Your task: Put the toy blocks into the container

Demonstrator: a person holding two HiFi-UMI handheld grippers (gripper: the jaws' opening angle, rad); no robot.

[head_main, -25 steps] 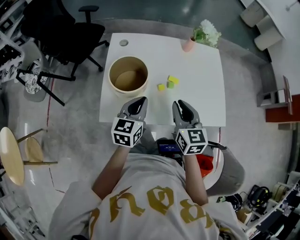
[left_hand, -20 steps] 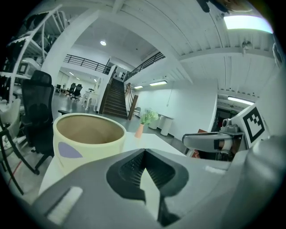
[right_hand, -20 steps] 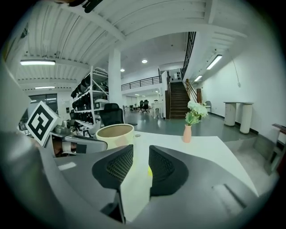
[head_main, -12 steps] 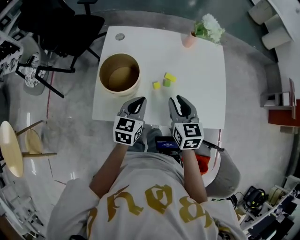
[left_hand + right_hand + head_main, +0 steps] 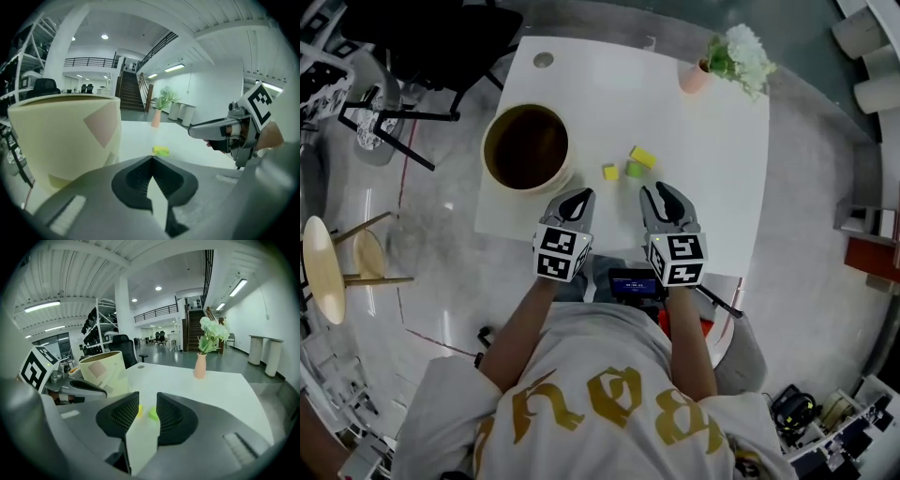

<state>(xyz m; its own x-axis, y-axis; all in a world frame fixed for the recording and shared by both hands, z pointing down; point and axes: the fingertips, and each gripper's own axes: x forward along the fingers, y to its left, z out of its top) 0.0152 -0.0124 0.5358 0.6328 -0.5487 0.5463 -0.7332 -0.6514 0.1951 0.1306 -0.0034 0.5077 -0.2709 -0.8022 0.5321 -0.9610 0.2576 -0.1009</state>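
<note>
**Head view.** White worktop.
- Container: round, cream, open-topped, at the worktop's left side; no blocks visible inside.
- Toy blocks: three, clustered near the middle, right of the container and apart from it: small yellow block, green block, larger yellow block.
- Vase of flowers: far corner, not part of the task.
- Left gripper: over the near edge, just below the container.
- Right gripper: over the near edge, short of the blocks.

**Left gripper view.** Fingers clenched, tips meeting, nothing held. The container wall fills the left side; one yellow block lies ahead on the worktop.

**Right gripper view.** Fingers released and apart, having just been opening. Nothing is gripped. The small yellow block and the green block show through the gap, lying further out on the worktop.

**Step in hand (judged).** Approach to the first pick; all three blocks are still outside the container.

**Next move (judged).** Bring the right gripper forward and down until one block, probably the green or small yellow, sits between its fingers. Close on that block alone, since its neighbours lie close and could be nudged.
</note>
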